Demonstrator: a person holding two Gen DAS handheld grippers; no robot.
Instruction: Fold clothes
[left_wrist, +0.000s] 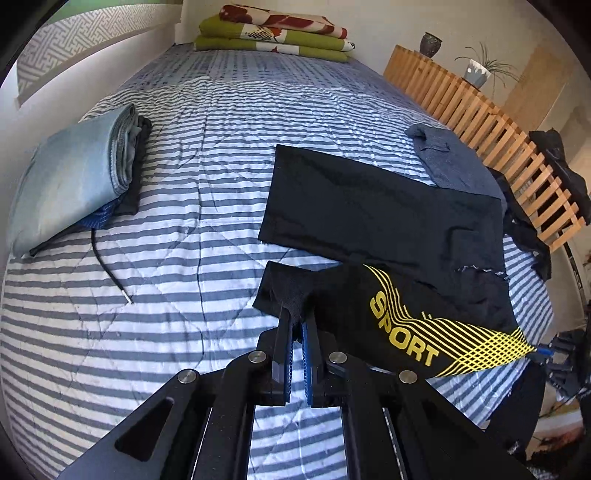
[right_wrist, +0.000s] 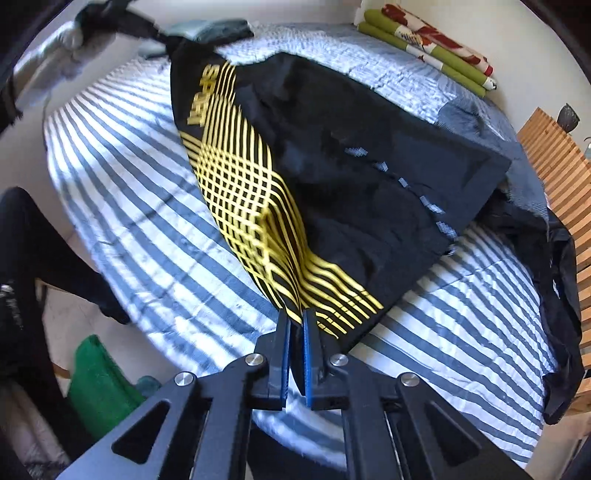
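Black sport shorts (left_wrist: 373, 218) with yellow "SPORT" lettering and wavy lines lie on the striped bed. My left gripper (left_wrist: 297, 314) is shut on one black corner of the lifted near leg. In the right wrist view the same shorts (right_wrist: 351, 177) stretch away from me, and my right gripper (right_wrist: 295, 317) is shut on the yellow-printed hem. The far leg lies flat on the quilt. The other gripper (right_wrist: 92, 22) shows blurred at the top left, holding the far corner.
A folded stack topped by light blue jeans (left_wrist: 74, 177) sits at the left of the bed (left_wrist: 184, 295). Grey-blue cloth (left_wrist: 447, 155) and dark clothes (right_wrist: 554, 277) lie by the wooden slatted rail (left_wrist: 498, 129). Folded green blankets (left_wrist: 273, 33) rest at the head. A green bag (right_wrist: 99, 384) stands on the floor.
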